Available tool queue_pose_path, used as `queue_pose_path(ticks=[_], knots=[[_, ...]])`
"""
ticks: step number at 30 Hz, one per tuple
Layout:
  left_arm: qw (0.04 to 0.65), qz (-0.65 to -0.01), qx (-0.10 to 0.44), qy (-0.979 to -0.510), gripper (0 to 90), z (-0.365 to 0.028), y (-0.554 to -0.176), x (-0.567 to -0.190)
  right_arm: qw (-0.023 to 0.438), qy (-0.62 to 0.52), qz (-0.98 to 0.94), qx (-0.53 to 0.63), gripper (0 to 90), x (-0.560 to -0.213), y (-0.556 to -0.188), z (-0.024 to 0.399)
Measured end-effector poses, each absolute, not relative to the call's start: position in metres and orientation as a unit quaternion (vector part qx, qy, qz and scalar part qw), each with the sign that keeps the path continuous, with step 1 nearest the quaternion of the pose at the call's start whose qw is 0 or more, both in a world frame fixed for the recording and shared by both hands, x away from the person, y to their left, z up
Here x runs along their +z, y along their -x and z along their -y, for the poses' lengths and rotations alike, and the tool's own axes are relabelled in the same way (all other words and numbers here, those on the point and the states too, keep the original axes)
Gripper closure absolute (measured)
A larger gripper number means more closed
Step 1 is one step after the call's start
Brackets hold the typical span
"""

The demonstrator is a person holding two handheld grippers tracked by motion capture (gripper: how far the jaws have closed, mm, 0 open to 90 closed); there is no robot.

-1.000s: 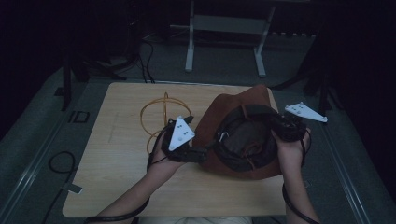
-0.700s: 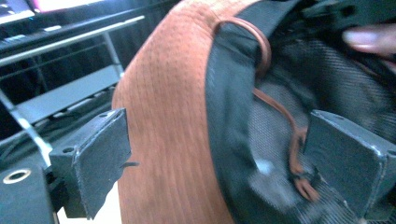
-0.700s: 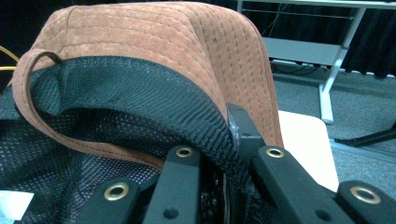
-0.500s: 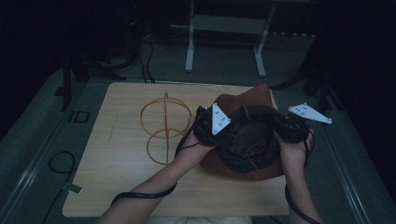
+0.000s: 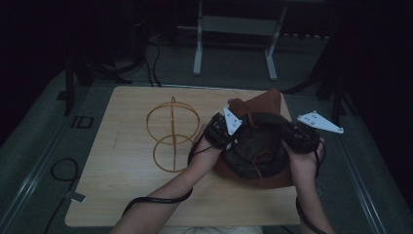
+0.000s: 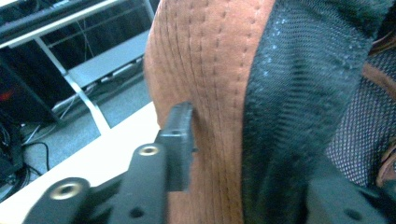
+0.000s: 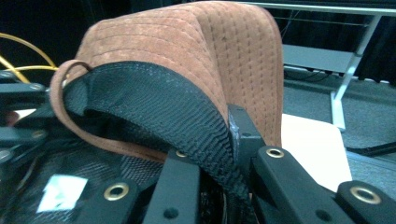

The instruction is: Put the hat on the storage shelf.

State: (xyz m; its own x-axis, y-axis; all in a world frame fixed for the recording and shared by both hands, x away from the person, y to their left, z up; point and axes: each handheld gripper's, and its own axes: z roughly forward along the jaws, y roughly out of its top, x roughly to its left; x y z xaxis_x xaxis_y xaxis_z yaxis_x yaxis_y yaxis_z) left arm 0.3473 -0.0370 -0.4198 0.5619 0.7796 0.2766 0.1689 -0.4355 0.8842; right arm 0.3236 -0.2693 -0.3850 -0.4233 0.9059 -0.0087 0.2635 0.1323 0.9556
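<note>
Since both grippers had the brown suede hat by its black mesh sweatband, any uneven pull looked like it could stretch or tear that band, or let the hat slip out and flop. It sat upside down toward the right side of the table, brim folded up on the far side. The left gripper had its jaws narrowed onto the left rim; the right gripper was clamped on the right rim. The yellow wire hoop stand stood just left of the left hand, close enough to get bumped.
</note>
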Motion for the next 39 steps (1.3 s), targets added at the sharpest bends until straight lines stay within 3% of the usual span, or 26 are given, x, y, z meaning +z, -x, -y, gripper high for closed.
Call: queue_pose_path(ticks=[3, 5, 9, 20, 25, 32, 39], knots=[[0.435, -0.308, 0.352, -0.769, 83.4, 0.035, -0.349, -0.421, 0.32, -0.424, -0.687, 0.496, 83.6, -0.386, -0.321, 0.266], [0.442, -0.31, 0.354, -0.764, 85.7, 0.034, -0.349, -0.42, 0.317, -0.424, -0.687, 0.497, 83.6, -0.387, -0.319, 0.264], [0.454, -0.31, 0.355, -0.756, 86.1, 0.033, -0.348, -0.415, 0.319, -0.423, -0.685, 0.5, 82.3, -0.388, -0.315, 0.264], [0.493, -0.298, 0.345, -0.741, 86.5, 0.026, -0.342, -0.401, 0.293, -0.362, -0.726, 0.505, 56.9, -0.386, -0.288, 0.28], [0.505, -0.294, 0.335, -0.739, 86.5, 0.028, -0.338, -0.4, 0.288, -0.343, -0.736, 0.507, 49.8, -0.385, -0.272, 0.289], [0.524, -0.304, 0.325, -0.726, 86.5, 0.023, -0.338, -0.397, 0.255, -0.311, -0.719, 0.567, 49.4, -0.367, -0.252, 0.319], [0.54, -0.258, 0.331, -0.73, 86.4, 0.014, -0.326, -0.403, 0.318, -0.363, -0.691, 0.538, 52.1, -0.36, -0.262, 0.356]])
